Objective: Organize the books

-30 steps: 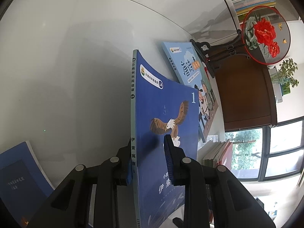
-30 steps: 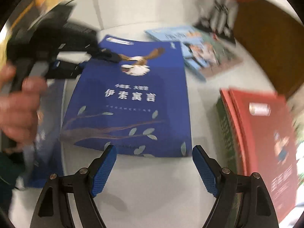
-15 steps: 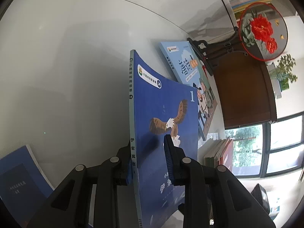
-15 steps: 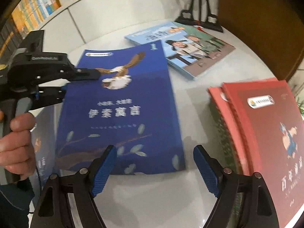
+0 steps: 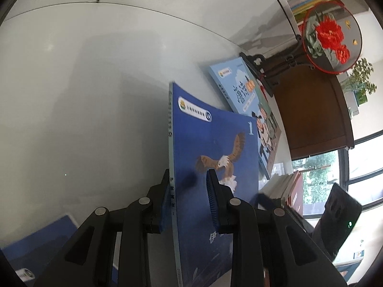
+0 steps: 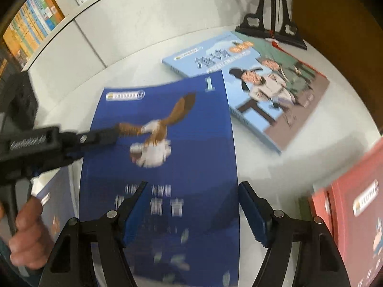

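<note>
The left tongs (image 5: 189, 199) are clenched on the spine edge of the blue book (image 5: 215, 167), one pad on the back cover and the other on the front beside the eagle picture, so the book hangs by that edge with its free side drooping toward the white counter (image 5: 95, 95). In the right wrist view the same tongs (image 6: 103, 136) reach in from the left, held by a hand (image 6: 26, 241), and pinch the book (image 6: 167, 167) near its far half.

The right tongs (image 6: 191, 215) have just been closing yet remain released: the left pad sits over the cover near the title, the right pad just past the book's right edge, and neither presses on it. Motion blur makes it hard to tell how far above the cover they are.

The step in hand looks like a second grip on the book's free edge, so that both hands can carry it. To do it well, the right tongs should probably slide along until that right edge lies squarely between the pads, then close on cover and pages together; a bite on the cover alone would let the thin book sag or fan open. The left grip should hold steady meanwhile.

Nearby lie a light blue book (image 6: 251, 91) far right on the counter, a red book (image 6: 354, 215) at the right, and another blue book (image 5: 36, 251) near left
</note>
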A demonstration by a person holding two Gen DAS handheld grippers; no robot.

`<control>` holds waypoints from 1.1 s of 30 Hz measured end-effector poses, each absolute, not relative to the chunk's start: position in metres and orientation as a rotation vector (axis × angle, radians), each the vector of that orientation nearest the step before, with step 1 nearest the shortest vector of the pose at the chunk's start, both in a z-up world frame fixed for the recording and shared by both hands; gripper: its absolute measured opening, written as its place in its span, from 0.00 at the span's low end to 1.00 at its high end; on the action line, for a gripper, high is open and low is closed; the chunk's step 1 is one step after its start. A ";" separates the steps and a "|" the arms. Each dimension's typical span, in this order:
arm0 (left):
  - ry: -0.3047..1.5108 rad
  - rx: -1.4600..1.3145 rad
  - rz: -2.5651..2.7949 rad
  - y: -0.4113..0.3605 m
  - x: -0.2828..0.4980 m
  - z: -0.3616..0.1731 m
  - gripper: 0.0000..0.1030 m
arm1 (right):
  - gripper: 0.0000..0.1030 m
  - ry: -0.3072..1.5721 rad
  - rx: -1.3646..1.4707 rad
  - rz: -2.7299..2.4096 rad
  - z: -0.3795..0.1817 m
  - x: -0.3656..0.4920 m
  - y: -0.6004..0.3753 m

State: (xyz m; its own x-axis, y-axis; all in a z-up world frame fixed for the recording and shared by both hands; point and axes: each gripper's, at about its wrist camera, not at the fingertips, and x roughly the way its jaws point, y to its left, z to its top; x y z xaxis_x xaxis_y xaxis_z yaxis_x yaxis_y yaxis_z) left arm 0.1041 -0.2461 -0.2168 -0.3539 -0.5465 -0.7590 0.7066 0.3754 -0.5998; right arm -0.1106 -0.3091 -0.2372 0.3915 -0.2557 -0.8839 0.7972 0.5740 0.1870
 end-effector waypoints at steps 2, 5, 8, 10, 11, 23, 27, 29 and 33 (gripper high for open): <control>1.448 0.136 -1.316 -0.246 0.108 -0.219 0.23 | 0.72 0.958 0.651 -0.750 -0.238 -0.099 -0.316; 1.455 0.124 -1.324 -0.246 0.110 -0.220 0.23 | 0.74 0.923 0.685 -0.717 -0.238 -0.097 -0.329; 1.453 0.116 -1.333 -0.245 0.111 -0.221 0.23 | 0.74 0.887 0.722 -0.661 -0.237 -0.103 -0.339; 1.453 0.108 -1.339 -0.244 0.113 -0.222 0.23 | 0.71 0.836 0.772 -0.615 -0.237 -0.112 -0.345; 1.450 0.105 -1.343 -0.244 0.113 -0.222 0.23 | 0.69 0.807 0.802 -0.583 -0.238 -0.117 -0.349; 1.412 0.109 -1.351 -0.245 0.112 -0.221 0.25 | 0.65 0.593 1.171 -0.240 -0.246 -0.139 -0.351; 1.395 0.103 -1.350 -0.242 0.109 -0.221 0.25 | 0.65 0.686 1.089 -0.303 -0.248 -0.128 -0.343; 1.387 0.099 -1.353 -0.241 0.109 -0.221 0.25 | 0.63 0.737 0.983 -0.354 -0.240 -0.119 -0.332; 1.406 0.060 -1.356 -0.238 0.112 -0.224 0.25 | 0.45 0.835 0.789 -0.483 -0.236 -0.100 -0.316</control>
